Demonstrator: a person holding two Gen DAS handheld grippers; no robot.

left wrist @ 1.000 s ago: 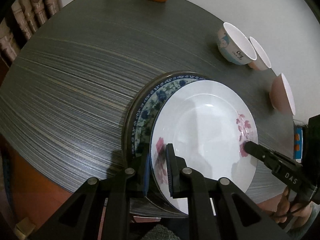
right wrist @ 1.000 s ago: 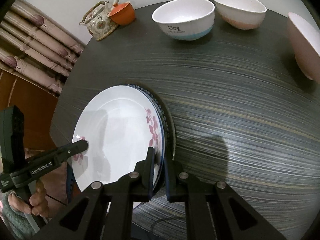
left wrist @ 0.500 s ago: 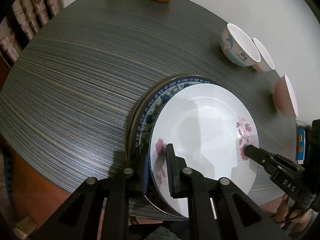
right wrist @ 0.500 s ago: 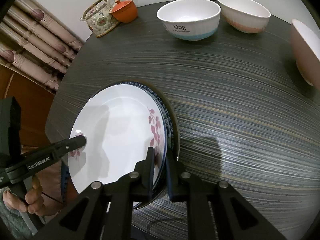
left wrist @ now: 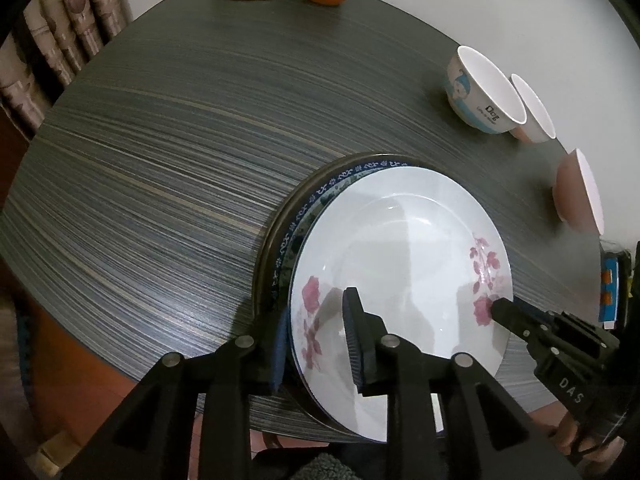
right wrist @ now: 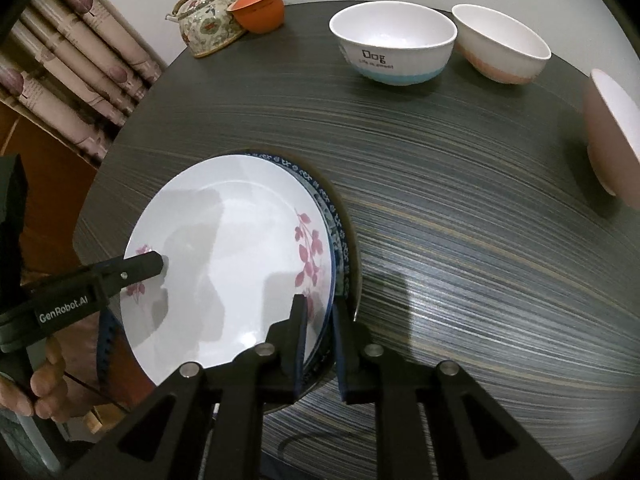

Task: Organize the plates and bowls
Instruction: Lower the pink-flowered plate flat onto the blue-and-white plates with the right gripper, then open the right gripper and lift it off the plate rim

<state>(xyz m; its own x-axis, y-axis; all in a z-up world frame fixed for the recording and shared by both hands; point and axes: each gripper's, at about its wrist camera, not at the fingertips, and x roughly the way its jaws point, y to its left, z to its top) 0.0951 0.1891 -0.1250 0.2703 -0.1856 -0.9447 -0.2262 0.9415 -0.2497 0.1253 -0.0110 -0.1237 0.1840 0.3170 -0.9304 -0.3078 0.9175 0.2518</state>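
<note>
A stack of plates sits at the near edge of the dark round table [left wrist: 160, 160]: a white plate with pink flowers [left wrist: 400, 256] [right wrist: 228, 264] on top, a blue-patterned plate [left wrist: 320, 196] and a dark plate under it. My left gripper [left wrist: 316, 344] is shut on the stack's near-left rim. My right gripper [right wrist: 320, 340] is shut on the stack's right rim; its finger also shows in the left wrist view [left wrist: 520, 316]. Three bowls stand farther off: a "Dog" bowl [right wrist: 394, 48], a white-and-pink bowl [right wrist: 502, 48] and a pink bowl [right wrist: 612, 132].
A floral teapot [right wrist: 206, 20] and an orange cup [right wrist: 260, 10] stand at the table's far edge by the wall. Curtains [right wrist: 80, 60] hang at the left. The stack overhangs the table's near edge slightly.
Both grippers have slid the plate stack a little farther onto the table, toward the bowls. Their grip on the rims is unchanged.
</note>
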